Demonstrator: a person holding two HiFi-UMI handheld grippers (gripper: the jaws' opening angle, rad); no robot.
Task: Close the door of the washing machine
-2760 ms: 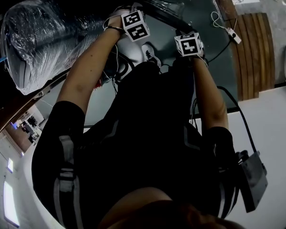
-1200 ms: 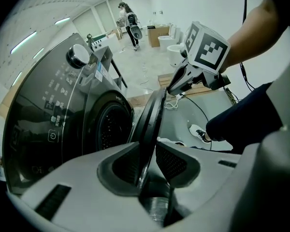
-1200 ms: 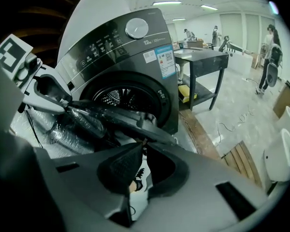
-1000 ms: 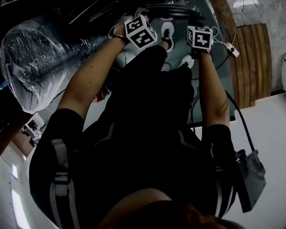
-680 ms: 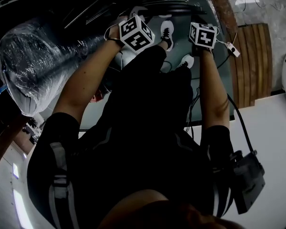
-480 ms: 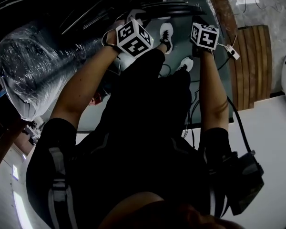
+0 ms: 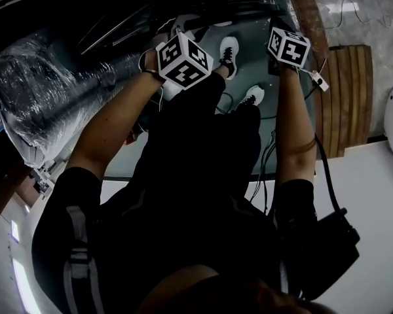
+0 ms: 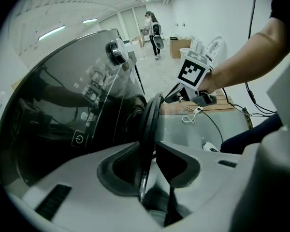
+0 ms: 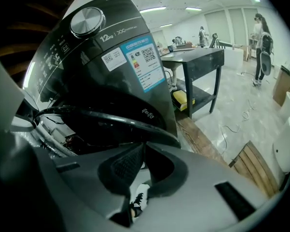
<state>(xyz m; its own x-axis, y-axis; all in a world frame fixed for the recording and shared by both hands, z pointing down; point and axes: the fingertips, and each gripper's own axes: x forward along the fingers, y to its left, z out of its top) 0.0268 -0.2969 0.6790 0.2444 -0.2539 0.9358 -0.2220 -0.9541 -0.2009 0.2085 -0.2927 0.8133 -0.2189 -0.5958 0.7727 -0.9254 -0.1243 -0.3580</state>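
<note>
At the washing machine (image 9: 111, 47) front, left gripper (image 8: 147, 147) is clamping the open door (image 8: 152, 116) by its rim; right gripper (image 9: 143, 151) is hovering near that rim, jaws just closing to a slit, nothing between.

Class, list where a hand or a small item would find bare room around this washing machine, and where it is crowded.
Free: the grey floor between the door and the wooden slats; the white floor beside those slats. Crowded: the door's rim, clamped by the left gripper, and the cables around the shoes.

Floor (image 7: 255, 67): cable (image 7: 319, 80), seemingly wooden pallet (image 7: 354, 90)
</note>
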